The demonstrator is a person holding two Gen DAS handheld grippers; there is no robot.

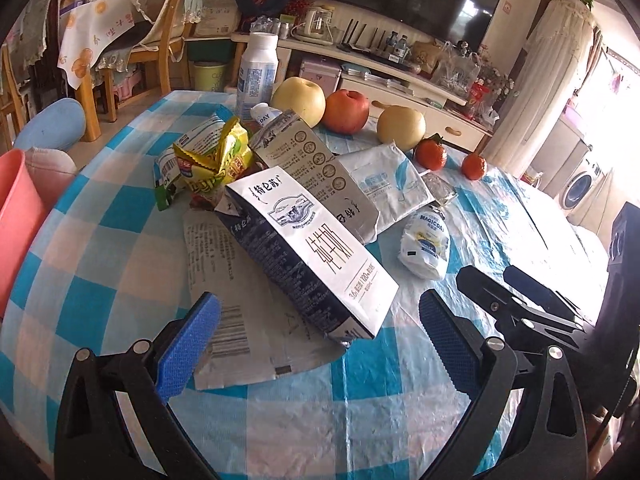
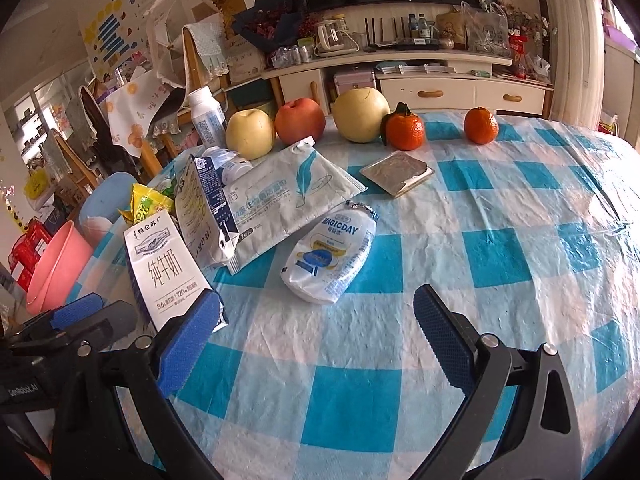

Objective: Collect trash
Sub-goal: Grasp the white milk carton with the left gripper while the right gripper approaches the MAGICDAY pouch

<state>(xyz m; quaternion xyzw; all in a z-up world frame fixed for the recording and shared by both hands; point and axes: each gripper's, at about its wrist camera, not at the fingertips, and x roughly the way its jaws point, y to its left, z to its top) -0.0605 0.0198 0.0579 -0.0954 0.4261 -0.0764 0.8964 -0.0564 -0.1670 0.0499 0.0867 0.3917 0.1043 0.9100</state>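
A pile of trash lies on the blue-checked table (image 1: 120, 248): a white milk carton (image 1: 316, 252) in front, a second flattened carton (image 1: 320, 172) behind it, a yellow snack wrapper (image 1: 218, 160), a flat paper sheet (image 1: 240, 320), a white wipes pack (image 1: 388, 184) and a crumpled white MAGICDAY pouch (image 1: 426, 246). My left gripper (image 1: 316, 352) is open and empty, just in front of the front carton. My right gripper (image 2: 320, 344) is open and empty, in front of the pouch (image 2: 332, 252); its left finger is next to the carton (image 2: 160, 268).
Two pears, an apple (image 2: 300, 120) and two tangerines (image 2: 480, 125) line the far table edge, with a white bottle (image 1: 258, 72) at the left. A silver foil square (image 2: 398, 172) lies mid-table. A pink bin (image 2: 58, 268) stands at the table's left side. Chairs and a TV cabinet are behind.
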